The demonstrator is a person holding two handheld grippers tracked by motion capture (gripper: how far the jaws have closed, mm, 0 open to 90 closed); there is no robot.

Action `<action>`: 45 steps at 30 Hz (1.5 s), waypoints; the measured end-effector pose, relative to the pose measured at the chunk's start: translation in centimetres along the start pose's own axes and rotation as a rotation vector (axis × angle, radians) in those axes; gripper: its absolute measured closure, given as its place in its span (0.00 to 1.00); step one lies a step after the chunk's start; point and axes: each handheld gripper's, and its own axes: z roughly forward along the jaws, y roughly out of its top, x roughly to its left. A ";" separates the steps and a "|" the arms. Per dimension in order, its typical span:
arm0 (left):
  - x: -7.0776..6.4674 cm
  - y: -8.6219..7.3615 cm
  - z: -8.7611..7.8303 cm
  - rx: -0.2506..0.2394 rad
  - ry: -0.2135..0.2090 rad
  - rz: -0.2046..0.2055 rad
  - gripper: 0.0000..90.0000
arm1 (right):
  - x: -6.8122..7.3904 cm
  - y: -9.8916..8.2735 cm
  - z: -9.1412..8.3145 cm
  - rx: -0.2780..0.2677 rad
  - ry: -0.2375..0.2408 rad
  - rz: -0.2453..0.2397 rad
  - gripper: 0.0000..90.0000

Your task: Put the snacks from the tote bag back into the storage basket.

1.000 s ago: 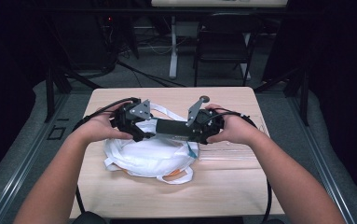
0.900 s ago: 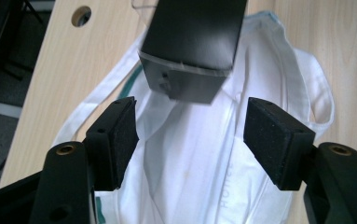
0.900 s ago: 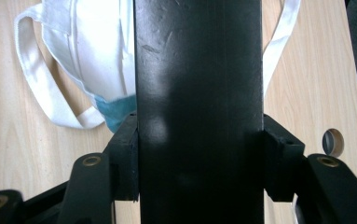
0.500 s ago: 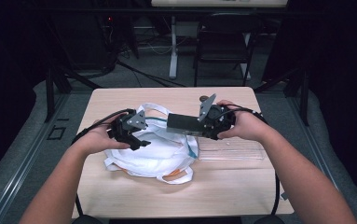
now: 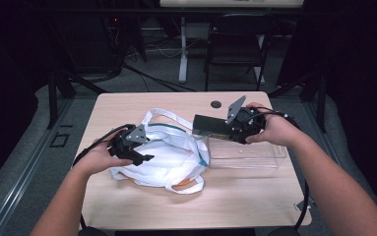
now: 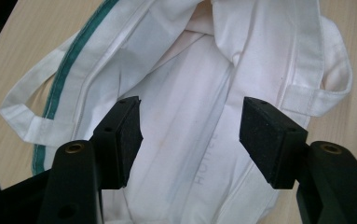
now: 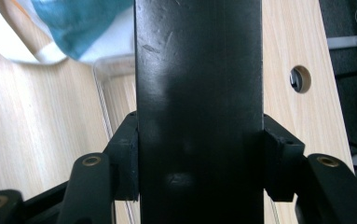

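White cloth bag [image 5: 169, 157] with green trim and long straps lies crumpled on the table's left half, mouth open under my left tongs. Flat black box [image 5: 210, 126], held level in my right tongs, hangs above the bag's right edge.

lab/studio rig: dark curtained surround, lone wooden table [image 5: 127, 206], cables on floor [image 5: 161, 49], folding chair [image 5: 235, 49] top centre.

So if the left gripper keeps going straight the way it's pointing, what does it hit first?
Most likely the white cloth bag: the left gripper points down at it with open jaws, nothing between them. How close it is, I can't tell.
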 end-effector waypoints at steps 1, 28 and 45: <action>-0.1 -0.2 0.0 -0.004 -0.001 -0.007 0.43 | -0.1 -0.2 0.0 0.001 0.002 0.001 0.47; -1.3 -4.8 0.1 -0.050 0.129 -0.246 0.44 | -1.1 -2.9 0.8 0.041 0.010 -0.002 0.47; -1.9 -5.9 -0.3 -0.063 0.159 -0.279 0.44 | -2.8 -5.0 1.6 0.076 -0.008 0.036 0.47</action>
